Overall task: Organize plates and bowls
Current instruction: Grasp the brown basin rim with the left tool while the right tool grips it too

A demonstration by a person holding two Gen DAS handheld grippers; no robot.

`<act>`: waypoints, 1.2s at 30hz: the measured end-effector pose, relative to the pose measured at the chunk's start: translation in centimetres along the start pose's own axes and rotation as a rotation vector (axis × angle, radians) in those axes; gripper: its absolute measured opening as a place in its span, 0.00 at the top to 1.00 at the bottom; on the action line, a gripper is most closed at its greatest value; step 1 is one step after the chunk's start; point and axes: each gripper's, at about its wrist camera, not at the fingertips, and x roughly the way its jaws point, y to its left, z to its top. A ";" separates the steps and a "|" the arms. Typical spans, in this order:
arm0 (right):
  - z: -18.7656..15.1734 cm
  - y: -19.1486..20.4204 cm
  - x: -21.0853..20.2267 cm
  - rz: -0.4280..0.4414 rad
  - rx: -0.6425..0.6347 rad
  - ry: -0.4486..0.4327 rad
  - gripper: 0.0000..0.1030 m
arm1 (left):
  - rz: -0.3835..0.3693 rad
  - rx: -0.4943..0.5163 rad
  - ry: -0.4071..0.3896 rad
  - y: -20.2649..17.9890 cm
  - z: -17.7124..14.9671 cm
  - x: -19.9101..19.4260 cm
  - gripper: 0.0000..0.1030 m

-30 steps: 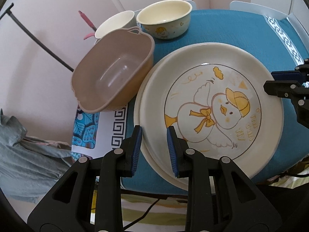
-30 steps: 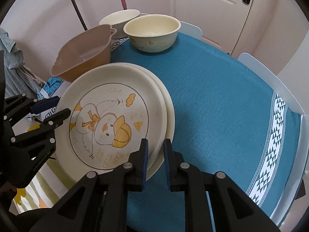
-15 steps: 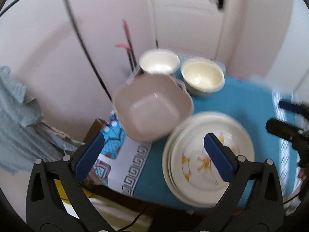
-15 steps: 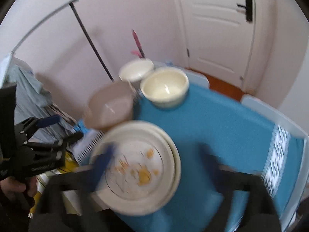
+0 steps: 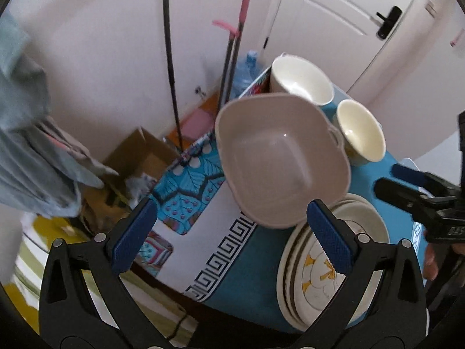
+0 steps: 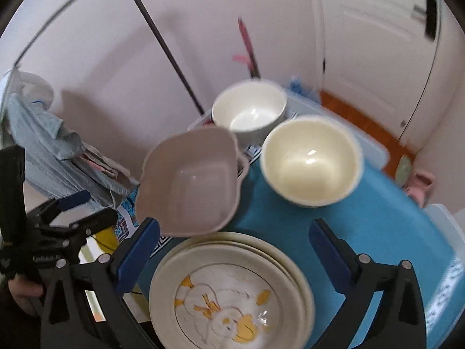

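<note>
A stack of cream plates [image 6: 232, 293] with a duck picture on top lies on the blue tablecloth [image 6: 386, 232]; it also shows in the left wrist view [image 5: 328, 276]. A beige square bowl [image 5: 279, 157] [image 6: 191, 183] sits behind the plates. A cream bowl [image 6: 311, 160] [image 5: 360, 131] and a white bowl [image 6: 250, 107] [image 5: 302, 80] stand at the far edge. My left gripper [image 5: 232, 232] is open and empty, raised above the beige bowl. My right gripper [image 6: 235, 253] is open and empty, raised above the plates.
The table's left edge drops to a floor with a cardboard box [image 5: 136, 157] and hanging clothes [image 5: 32, 145]. A black pole [image 5: 171, 67] and a pink-handled mop [image 5: 238, 35] lean on the wall. A white door [image 6: 386, 43] is behind the table.
Both grippers have opened, let go of the top plate and lifted up and back from the stack. The plates now lie flat on the table.
</note>
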 end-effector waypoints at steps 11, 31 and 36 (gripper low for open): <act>2.2 0.1 7.0 0.017 0.008 0.108 0.43 | -0.044 -0.009 0.112 0.5 2.2 6.6 0.21; 2.2 1.1 5.9 0.011 0.041 0.029 0.89 | -0.023 0.182 0.050 -1.3 3.5 5.1 0.84; 1.3 0.5 1.2 0.009 0.089 -0.062 0.89 | -0.038 0.260 -0.018 -4.5 3.4 1.1 0.84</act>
